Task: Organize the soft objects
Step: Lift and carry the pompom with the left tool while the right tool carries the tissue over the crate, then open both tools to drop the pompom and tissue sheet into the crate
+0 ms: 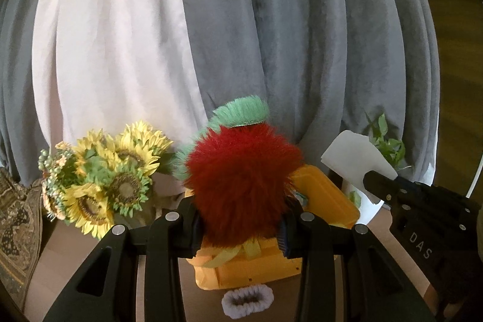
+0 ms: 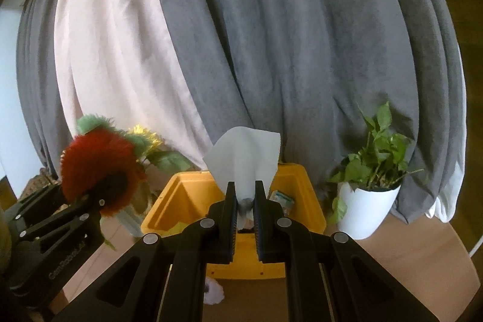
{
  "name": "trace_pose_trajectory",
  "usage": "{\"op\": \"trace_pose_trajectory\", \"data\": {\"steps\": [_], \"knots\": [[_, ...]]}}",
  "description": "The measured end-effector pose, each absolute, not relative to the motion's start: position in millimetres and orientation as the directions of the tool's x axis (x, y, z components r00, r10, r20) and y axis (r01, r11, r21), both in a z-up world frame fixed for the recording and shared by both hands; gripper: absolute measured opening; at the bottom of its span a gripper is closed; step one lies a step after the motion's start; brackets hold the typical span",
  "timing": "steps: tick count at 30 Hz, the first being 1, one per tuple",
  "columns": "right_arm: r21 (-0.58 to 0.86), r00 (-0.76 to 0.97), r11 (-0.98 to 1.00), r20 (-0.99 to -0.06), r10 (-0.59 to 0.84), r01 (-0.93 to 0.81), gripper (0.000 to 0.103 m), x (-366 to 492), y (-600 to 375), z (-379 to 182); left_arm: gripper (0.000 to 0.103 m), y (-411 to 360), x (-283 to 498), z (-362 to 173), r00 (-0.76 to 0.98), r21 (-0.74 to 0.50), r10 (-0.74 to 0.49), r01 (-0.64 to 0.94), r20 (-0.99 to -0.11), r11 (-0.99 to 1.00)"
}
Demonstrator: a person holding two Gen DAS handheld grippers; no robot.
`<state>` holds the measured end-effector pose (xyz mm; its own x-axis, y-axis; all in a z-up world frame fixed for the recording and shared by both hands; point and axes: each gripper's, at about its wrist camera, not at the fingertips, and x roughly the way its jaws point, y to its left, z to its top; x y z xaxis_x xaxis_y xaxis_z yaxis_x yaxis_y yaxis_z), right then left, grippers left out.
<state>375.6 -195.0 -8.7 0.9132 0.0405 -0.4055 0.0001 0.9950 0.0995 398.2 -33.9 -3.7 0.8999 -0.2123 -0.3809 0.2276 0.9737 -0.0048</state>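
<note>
My left gripper (image 1: 240, 227) is shut on a fluffy red plush ball with a green tuft (image 1: 241, 177), held above the open yellow box (image 1: 329, 195). Seen from the right wrist view, that plush (image 2: 96, 159) hangs to the left of the box (image 2: 184, 201). My right gripper (image 2: 245, 192) is shut on a white tissue (image 2: 244, 156), which fans out above the fingertips over the box. The left wrist view shows the tissue (image 1: 356, 162) at the right, pinched by the right gripper (image 1: 374, 180). A pale lilac fuzzy scrunchie (image 1: 247, 299) lies on the table in front of the box, also visible as the scrunchie (image 2: 212, 293).
A sunflower bouquet (image 1: 102, 180) stands left of the box. A green plant in a white pot (image 2: 368, 207) stands at the right. Grey and pale pink curtains (image 2: 271, 50) hang close behind. A patterned cushion (image 1: 18, 228) is at far left. The wooden table (image 2: 407, 255) carries everything.
</note>
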Motion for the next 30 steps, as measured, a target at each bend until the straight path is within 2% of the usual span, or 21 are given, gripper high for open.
{"op": "trace_pose_trajectory", "data": {"steps": [15,30], "knots": [[0.104,0.887,0.994,-0.46,0.034,0.015,0.011,441.6,-192.1,-33.9,0.038,-43.9,466.6,-25.2,0.87,-0.005,-0.231,0.254,-0.435,0.967],[0.111,0.83,0.993,-0.556,0.038,0.029,0.011,494.5,-199.4,-75.0,0.038,-55.5,518.1,-70.1,0.804,-0.027,-0.243,0.272,-0.543,0.962]]}}
